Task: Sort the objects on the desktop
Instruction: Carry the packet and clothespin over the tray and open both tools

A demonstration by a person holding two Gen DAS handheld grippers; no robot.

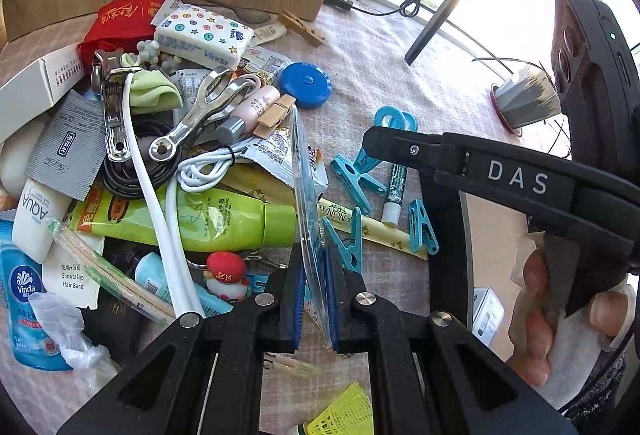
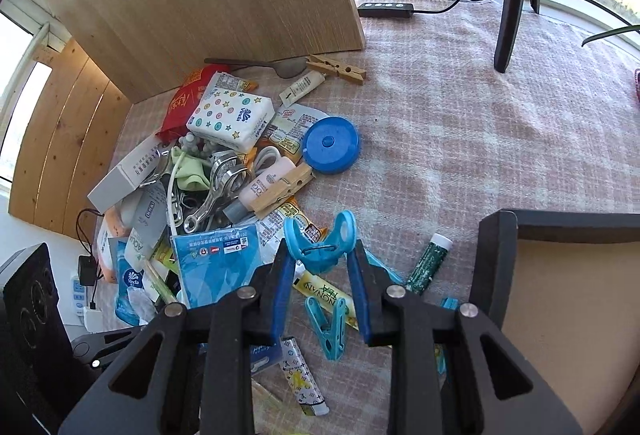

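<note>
right wrist view: right gripper (image 2: 320,263) fingers clamp a light, springy blue clip (image 2: 320,247) at twelve o'clock; left gripper (image 1: 316,299) fingers pinch a thin, slippery plastic packet (image 1: 308,195).

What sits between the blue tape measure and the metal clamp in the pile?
In both wrist views, a small pink bottle with a grey cap and a wooden clothespin lie between the blue tape measure and the metal clamp.

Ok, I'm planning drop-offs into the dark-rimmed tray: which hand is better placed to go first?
Right. Its gripper, shut on a blue peg, is right beside the tray's rim. The left gripper, shut on a flat blue packet, hangs over the pile, with the right gripper between it and the tray.
</note>
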